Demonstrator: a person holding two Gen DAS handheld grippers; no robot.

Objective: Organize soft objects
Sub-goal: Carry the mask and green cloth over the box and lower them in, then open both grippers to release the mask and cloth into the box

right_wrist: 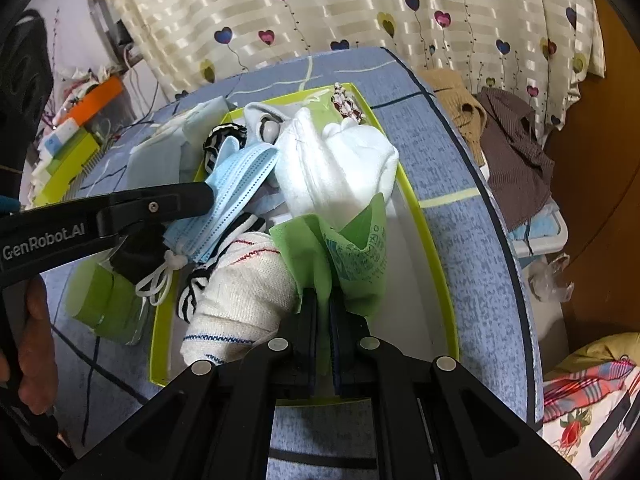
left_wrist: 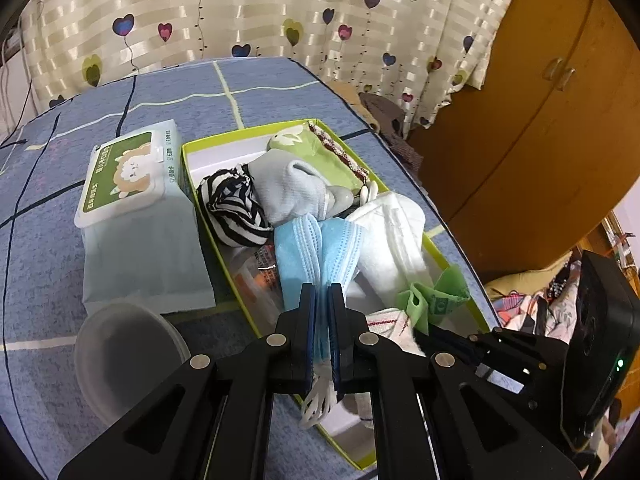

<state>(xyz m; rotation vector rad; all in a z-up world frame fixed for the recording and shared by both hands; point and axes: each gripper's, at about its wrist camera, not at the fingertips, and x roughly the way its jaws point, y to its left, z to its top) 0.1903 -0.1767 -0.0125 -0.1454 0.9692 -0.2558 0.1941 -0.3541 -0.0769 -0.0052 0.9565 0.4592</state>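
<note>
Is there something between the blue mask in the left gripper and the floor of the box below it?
Yes. The left gripper holds the blue mask over the yellow-green box, which is already crowded: a striped cloth, a white cloth and a packet lie beneath it, covering most of the floor.

A blue bedspread [left_wrist: 280,80] crossed by pale and dark lines covers the surface. Straight ahead of the left gripper, a yellow-green cardboard box [left_wrist: 188,160] sits on it. Left of that tool, just beside the box, lies a pack of wet wipes [left_wrist: 132,208]. Nearer still on the left stands a translucent plastic container [left_wrist: 120,356], close to the pack.
</note>
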